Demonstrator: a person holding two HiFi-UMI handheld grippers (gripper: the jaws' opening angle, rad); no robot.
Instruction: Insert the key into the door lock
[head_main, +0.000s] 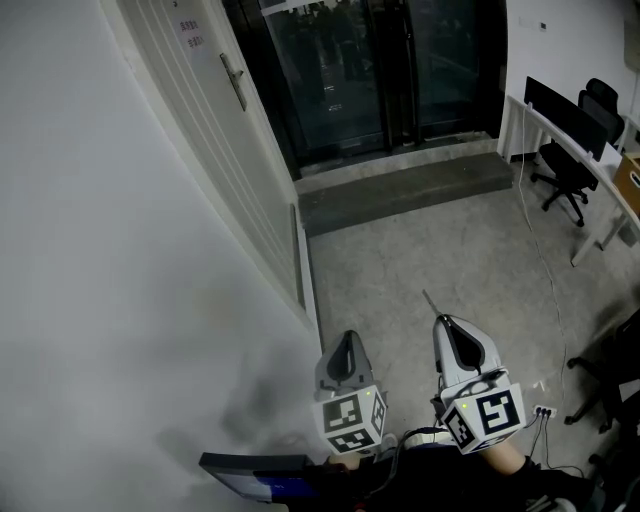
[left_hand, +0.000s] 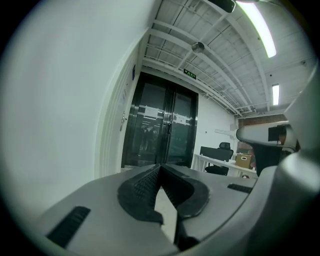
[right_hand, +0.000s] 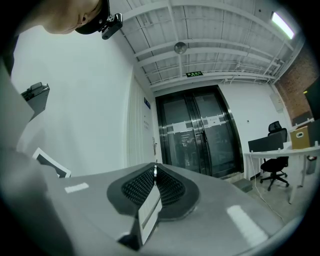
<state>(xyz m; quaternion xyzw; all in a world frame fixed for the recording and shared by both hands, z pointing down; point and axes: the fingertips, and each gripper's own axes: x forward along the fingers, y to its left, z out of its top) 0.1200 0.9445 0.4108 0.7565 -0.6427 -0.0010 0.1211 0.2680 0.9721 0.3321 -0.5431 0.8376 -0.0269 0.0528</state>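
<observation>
Far from the door lock (head_main: 233, 80) at eleven o'clock, right gripper (head_main: 445, 322) clamped on the thin key (head_main: 431, 303), left gripper (head_main: 349, 340) closed empty: liable to pivot the key in the pads (right_hand: 172, 187) and miss the lock if approached skewed.

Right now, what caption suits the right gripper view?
Right gripper shut on the key, door handle ahead.

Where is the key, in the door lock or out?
Out. The right gripper pinches the key, whose thin blade pokes forward in open air, well short of the door and its handle.
</observation>
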